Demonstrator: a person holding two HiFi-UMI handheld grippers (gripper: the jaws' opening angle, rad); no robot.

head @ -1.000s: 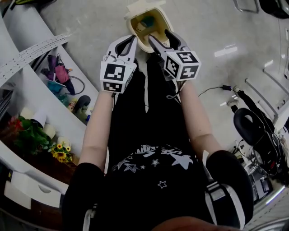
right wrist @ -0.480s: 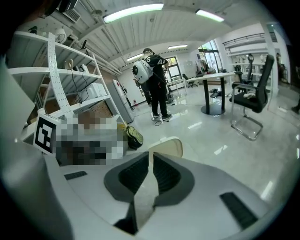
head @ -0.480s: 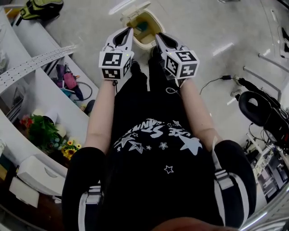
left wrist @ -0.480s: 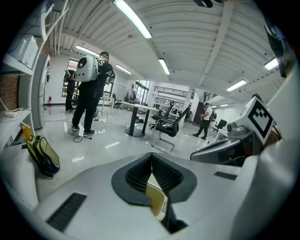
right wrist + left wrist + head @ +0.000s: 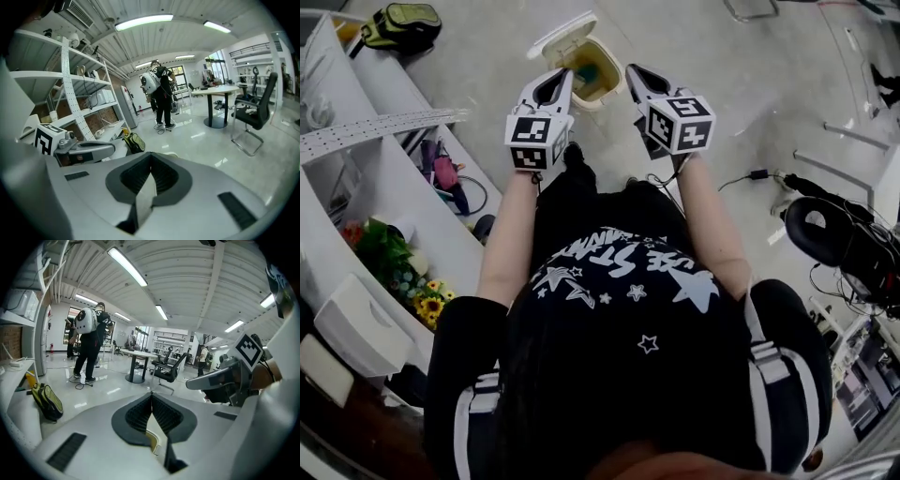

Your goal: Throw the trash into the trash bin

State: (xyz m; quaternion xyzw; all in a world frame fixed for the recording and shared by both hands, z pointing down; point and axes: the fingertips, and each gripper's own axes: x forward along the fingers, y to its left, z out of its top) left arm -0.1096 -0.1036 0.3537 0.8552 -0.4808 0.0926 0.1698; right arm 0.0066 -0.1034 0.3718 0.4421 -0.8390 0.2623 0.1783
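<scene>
The cream trash bin (image 5: 606, 91) stands on the floor ahead of the person, its flip lid (image 5: 559, 29) tipped back. A teal piece of trash (image 5: 592, 74) lies inside. In the head view my left gripper (image 5: 565, 74) hangs over the bin's left rim, and my right gripper (image 5: 630, 70) is just right of it. Both are raised above the bin. In the left gripper view the left gripper (image 5: 151, 395) has its ribbed pads together with nothing between them, and a sliver of the bin's rim (image 5: 153, 440) shows below. The right gripper (image 5: 150, 158) is likewise shut and empty.
White shelving (image 5: 370, 131) with clutter and flowers (image 5: 429, 302) runs along the left. A green backpack (image 5: 399, 24) lies on the floor at the far left. A cable (image 5: 748, 176) and black equipment (image 5: 830, 239) sit on the right. People (image 5: 89, 341), a round table (image 5: 136, 355) and office chairs (image 5: 168, 370) stand farther off.
Both grippers have risen from the bin's opening, which now looks smaller and farther below. The right gripper's jaws have closed with nothing in them.
</scene>
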